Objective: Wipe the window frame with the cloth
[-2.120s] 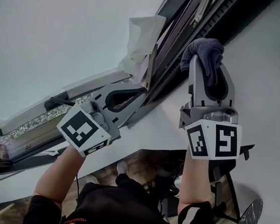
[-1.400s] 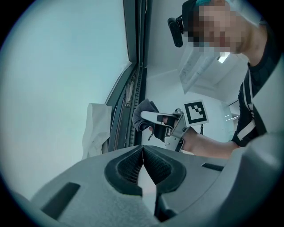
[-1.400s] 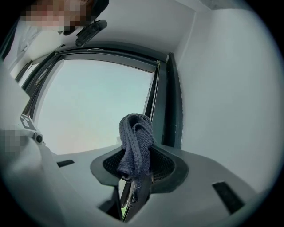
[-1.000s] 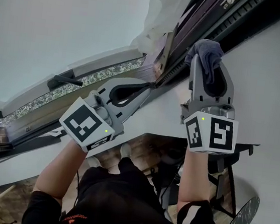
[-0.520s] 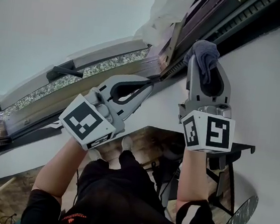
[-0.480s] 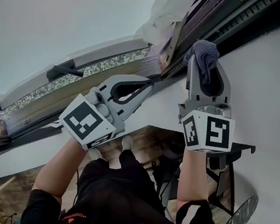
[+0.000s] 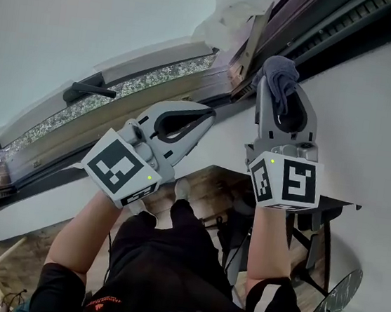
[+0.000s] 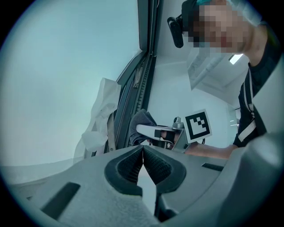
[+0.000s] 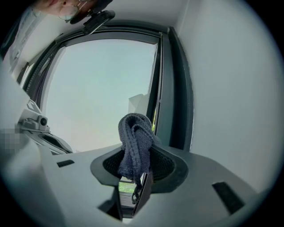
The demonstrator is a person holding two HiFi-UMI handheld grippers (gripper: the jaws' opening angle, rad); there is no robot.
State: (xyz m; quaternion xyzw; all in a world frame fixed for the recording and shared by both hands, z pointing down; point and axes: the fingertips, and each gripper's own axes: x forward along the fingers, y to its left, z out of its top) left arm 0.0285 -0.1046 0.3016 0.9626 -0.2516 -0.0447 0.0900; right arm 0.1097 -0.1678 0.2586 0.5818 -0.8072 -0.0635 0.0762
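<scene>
A dark grey-blue cloth (image 7: 283,78) is bunched in my right gripper (image 7: 279,76), which is shut on it and holds it against the dark window frame (image 7: 324,28). In the right gripper view the cloth (image 9: 135,139) sticks up out of the gripper (image 9: 135,153), next to the frame's upright bar (image 9: 171,88). My left gripper (image 7: 206,112) is shut with nothing in it, its tips just below the frame and to the left of the cloth. In the left gripper view its gripper (image 8: 143,149) points toward the cloth (image 8: 143,121) and the frame (image 8: 148,66).
Crumpled white film (image 7: 236,12) hangs from the frame above the left gripper. A black window handle (image 7: 89,91) sits on the sash at the left. The white wall (image 7: 369,124) lies right of the frame. Below are the person's dark clothes and a black stand (image 7: 322,217).
Both grippers have slid slightly left along the frame, and the frame sits higher in the view. The cloth stays in the right gripper; the left stays shut.
</scene>
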